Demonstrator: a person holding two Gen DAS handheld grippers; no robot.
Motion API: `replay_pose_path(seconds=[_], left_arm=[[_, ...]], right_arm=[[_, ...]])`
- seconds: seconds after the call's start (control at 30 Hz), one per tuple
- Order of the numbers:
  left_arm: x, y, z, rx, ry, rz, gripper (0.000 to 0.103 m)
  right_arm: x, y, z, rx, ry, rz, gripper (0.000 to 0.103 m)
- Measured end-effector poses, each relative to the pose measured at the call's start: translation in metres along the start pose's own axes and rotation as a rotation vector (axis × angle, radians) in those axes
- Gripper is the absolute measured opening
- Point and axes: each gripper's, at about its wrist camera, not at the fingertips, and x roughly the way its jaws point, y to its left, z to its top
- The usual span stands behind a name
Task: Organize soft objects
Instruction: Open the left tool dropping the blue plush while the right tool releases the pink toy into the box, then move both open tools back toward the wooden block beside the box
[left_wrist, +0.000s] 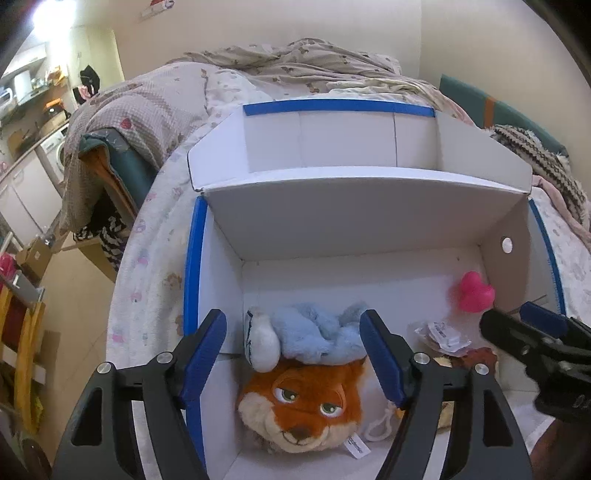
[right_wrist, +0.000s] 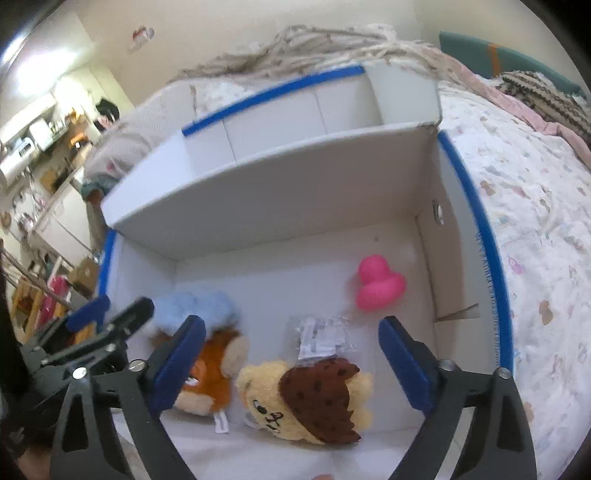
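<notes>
Inside the white cardboard box (left_wrist: 369, 210), against its left wall, lies the fox plush (left_wrist: 303, 402) face up, with the light blue plush (left_wrist: 317, 332) draped over the top of its head and touching it. Right of the fox, near the box's front, the yellow bear plush (right_wrist: 306, 398) with a brown spotted cap lies on the box floor; a small clear packet (right_wrist: 317, 338) with a label sits just behind it. Farther back, near the box's right wall, the pink toy (right_wrist: 378, 286) stands alone, well apart from the plushes. The left gripper (left_wrist: 295, 354) hovers above the fox and blue plush, jaws wide apart and holding nothing. The right gripper (right_wrist: 291, 354) hangs over the bear, jaws likewise spread and empty. The box has blue tape along its rims and rests on a bed (right_wrist: 535, 206) covered by a patterned sheet.
</notes>
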Motion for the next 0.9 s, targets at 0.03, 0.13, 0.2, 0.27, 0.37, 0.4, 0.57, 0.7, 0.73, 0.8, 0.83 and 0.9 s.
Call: replay_pose_path(seconds=[0.03,0.13,0.2,0.27,0.37,0.4,0.57,0.7,0.73,0.8,0.83,0.9], left_arm=[[-0.001,0.001,0.000,-0.007,0.008,-0.007,0.072],[-0.008,0.003,0.002,-0.011,0.024,-0.021,0.072],[-0.019,0.007,0.001,-0.019,0.005,-0.017,0.072],[-0.027,0.012,-0.001,-0.026,-0.003,-0.019,0.072],[-0.040,0.020,-0.008,-0.033,-0.014,-0.014,0.072],[-0.043,0.023,-0.011,-0.033,-0.016,-0.008,0.072],[-0.059,0.041,-0.027,-0.048,-0.019,0.012,0.072],[-0.068,0.051,-0.041,-0.061,-0.026,0.019,0.072],[-0.070,0.054,-0.045,-0.068,-0.023,0.019,0.072],[-0.072,0.056,-0.052,-0.074,-0.015,0.018,0.072],[-0.073,0.056,-0.058,-0.077,-0.008,0.021,0.072],[-0.072,0.057,-0.066,-0.084,0.004,0.016,0.072]], right_arm=[[-0.003,-0.001,0.000,0.008,-0.013,0.008,0.103],[-0.016,0.000,0.000,0.008,-0.060,0.016,0.103],[-0.021,0.002,0.000,0.009,-0.077,0.020,0.103],[-0.027,0.003,-0.002,0.012,-0.086,0.017,0.103],[-0.035,0.004,-0.009,0.011,-0.085,-0.002,0.103],[-0.038,0.004,-0.010,0.012,-0.085,-0.006,0.103],[-0.054,0.001,-0.031,0.022,-0.075,-0.039,0.103],[-0.067,-0.001,-0.047,0.035,-0.061,-0.029,0.103],[-0.070,-0.002,-0.051,0.032,-0.063,-0.038,0.103],[-0.074,-0.003,-0.057,0.035,-0.060,-0.046,0.103],[-0.076,-0.004,-0.060,0.038,-0.059,-0.047,0.103],[-0.080,-0.005,-0.065,0.038,-0.057,-0.054,0.103]])
